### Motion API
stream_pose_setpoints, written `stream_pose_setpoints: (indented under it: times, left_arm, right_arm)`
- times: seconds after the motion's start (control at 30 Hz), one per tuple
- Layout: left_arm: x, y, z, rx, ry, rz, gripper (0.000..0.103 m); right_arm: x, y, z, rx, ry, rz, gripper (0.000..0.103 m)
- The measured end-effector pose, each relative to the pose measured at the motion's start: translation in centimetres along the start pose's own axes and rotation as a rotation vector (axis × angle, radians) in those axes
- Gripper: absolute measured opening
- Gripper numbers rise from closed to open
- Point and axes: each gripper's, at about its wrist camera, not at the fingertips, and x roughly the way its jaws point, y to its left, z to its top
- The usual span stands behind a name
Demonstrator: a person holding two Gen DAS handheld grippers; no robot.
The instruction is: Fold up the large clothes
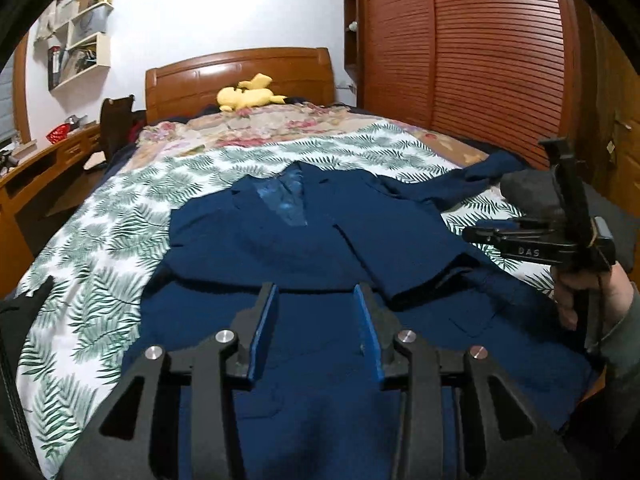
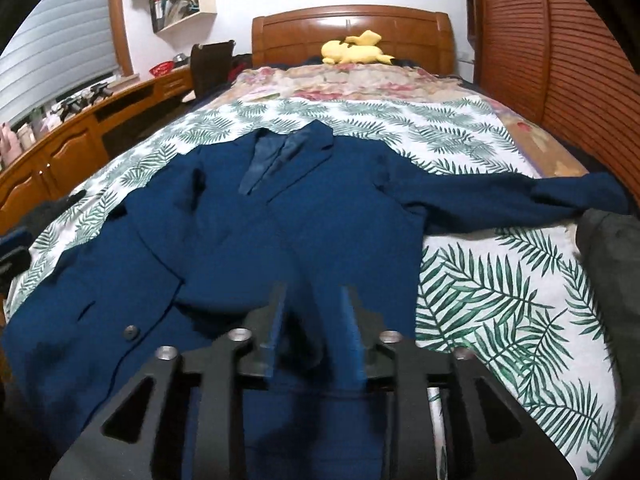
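Both wrist cameras are looking low and close along the bed (image 1: 100,208) toward the headboard (image 2: 352,28), the left one sitting further left, both sharing the navy jacket (image 2: 248,216).

We see a dark blue jacket (image 2: 248,240) lying front up on the bed, its collar toward the headboard and its lighter blue lining showing at the open neck. One sleeve (image 1: 372,256) is folded across the chest, while the other sleeve (image 2: 520,200) stretches out sideways over the leaf-print cover. A dark button (image 2: 131,332) sits near the front edge.
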Motion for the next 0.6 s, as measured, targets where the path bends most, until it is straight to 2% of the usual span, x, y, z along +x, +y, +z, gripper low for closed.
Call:
stream_pose_setpoints:
  times: [0.2, 0.4, 0.6]
  left_arm:
    - [4.2, -0.4, 0.3, 0.031, 0.017, 0.002, 0.037]
    - [6.8, 0.7, -1.1, -0.008, 0.043, -0.007, 0.037]
    - [7.2, 0.6, -1.6, -0.020, 0.053, -0.037, 0.037]
  right_arm:
    - [0.0, -0.6, 0.2, 0.005, -0.015, 0.034, 0.038]
    - [0.8, 1.0, 1.1, -0.039, -0.029, 0.078, 0.038]
    - [2.3, 3.4, 1.7, -0.082, -0.022, 0.192, 0.038]
